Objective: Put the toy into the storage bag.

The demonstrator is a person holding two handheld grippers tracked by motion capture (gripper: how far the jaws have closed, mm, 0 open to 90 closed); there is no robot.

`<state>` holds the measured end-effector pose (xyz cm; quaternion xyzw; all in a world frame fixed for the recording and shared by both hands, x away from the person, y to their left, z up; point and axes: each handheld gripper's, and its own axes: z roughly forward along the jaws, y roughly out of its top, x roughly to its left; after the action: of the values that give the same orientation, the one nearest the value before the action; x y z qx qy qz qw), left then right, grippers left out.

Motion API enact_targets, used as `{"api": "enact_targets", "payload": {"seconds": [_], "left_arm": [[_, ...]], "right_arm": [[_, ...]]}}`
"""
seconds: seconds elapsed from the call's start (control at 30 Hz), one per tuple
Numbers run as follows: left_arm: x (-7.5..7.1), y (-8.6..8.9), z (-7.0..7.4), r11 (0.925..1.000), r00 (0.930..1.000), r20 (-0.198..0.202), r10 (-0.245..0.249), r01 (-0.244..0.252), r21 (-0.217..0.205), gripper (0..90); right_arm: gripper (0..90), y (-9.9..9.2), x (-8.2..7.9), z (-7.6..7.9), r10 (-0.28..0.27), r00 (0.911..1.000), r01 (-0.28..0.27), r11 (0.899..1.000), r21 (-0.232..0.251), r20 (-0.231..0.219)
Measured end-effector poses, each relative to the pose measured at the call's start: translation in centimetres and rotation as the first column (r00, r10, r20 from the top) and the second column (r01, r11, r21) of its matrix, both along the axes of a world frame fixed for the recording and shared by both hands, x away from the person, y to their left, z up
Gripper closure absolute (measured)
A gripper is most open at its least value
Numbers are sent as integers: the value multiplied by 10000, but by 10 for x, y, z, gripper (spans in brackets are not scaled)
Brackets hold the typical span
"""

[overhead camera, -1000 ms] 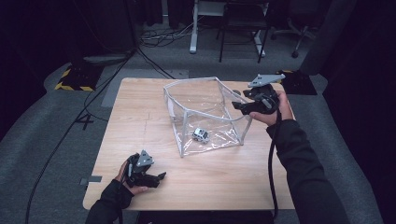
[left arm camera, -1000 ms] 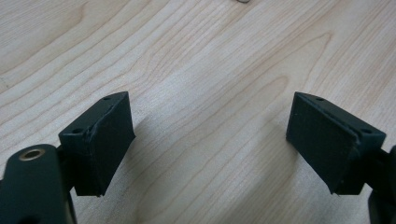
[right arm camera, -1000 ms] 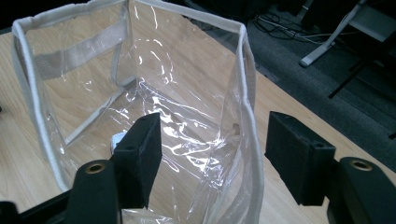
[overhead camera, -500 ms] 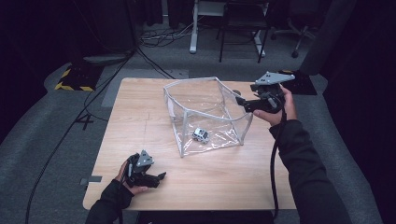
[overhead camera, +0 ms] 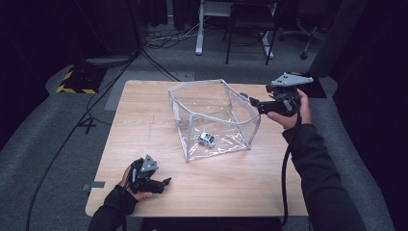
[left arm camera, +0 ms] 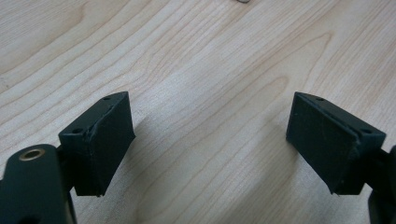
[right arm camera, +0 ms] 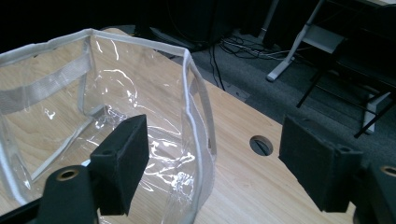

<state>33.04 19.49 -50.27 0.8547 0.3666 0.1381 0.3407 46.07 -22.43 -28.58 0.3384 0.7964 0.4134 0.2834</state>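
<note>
No readable text, label, brand or number shows in any view. The one sign-like marking is a strip of yellow and black hazard stripes [overhead camera: 74, 89] on the floor beyond the table's far left corner, and it carries no words. A dark mark on the grey floor [overhead camera: 89, 124] left of the table is too blurred to read.

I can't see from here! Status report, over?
Left gripper open, low over bare table. Right gripper open beside clear bag. Toy car inside bag. Nothing blocking.
</note>
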Motion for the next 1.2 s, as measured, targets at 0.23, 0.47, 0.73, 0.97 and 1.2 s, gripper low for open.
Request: {"api": "enact_targets", "payload": {"seconds": [0.23,0.47,0.73,0.97,1.2], "left_arm": [[0,0,0,10000,10000,26,10,-10,28,152],[0,0,0,10000,10000,1,0,0,3,152],[0,0,0,10000,10000,-27,-7,7,-21,152],[0,0,0,10000,10000,25,8,-8,25,152],[0,0,0,10000,10000,28,12,-12,31,152]], "right_arm": [[253,-10,0,1,-108,9999,108,9999,24,62],[254,-17,-2,2,-317,9995,317,9995,76,9],[257,-25,-5,-1,-352,9994,351,9994,61,26],[257,-32,-7,-5,-345,9994,345,9994,65,39],[259,-37,-9,-12,-322,9995,322,9995,-41,-26]]}}
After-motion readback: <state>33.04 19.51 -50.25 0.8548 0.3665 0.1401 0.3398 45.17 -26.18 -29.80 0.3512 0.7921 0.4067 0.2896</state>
